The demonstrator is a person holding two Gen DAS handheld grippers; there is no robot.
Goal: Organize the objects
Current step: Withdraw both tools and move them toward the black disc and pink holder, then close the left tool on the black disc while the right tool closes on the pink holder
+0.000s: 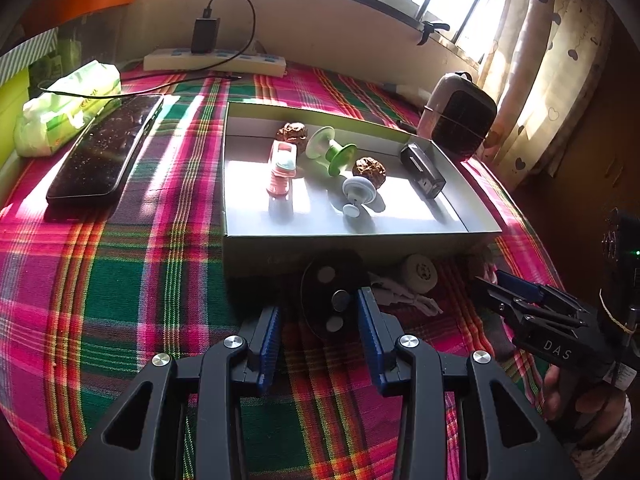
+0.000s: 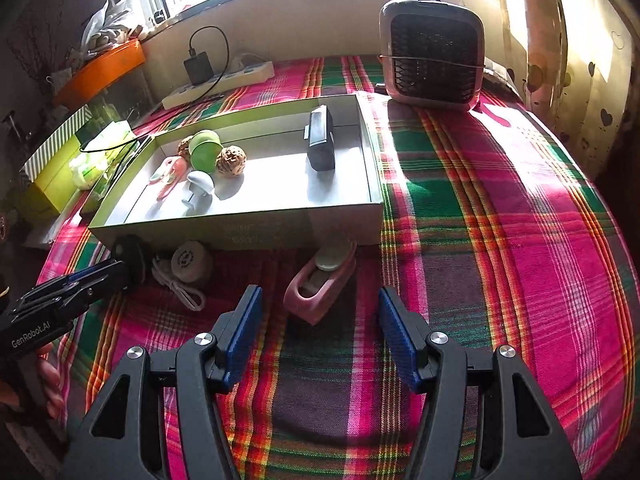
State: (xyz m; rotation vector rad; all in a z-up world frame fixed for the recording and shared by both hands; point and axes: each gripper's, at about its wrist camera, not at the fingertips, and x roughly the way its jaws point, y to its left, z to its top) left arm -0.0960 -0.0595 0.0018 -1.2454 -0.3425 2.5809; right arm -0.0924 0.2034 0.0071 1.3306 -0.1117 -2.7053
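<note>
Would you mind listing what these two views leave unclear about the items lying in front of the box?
- Black disc, left wrist view: partly covered by the left gripper fingers; mostly hidden in the right wrist view.
- Pink item, right wrist view: its far end sits in the box's shadow; barely visible in the left wrist view.
- White round device: markings too small to read.

The tray's (image 1: 360, 248) near wall partly hides the black disc (image 1: 334, 300) and white roll (image 1: 419, 272).
</note>
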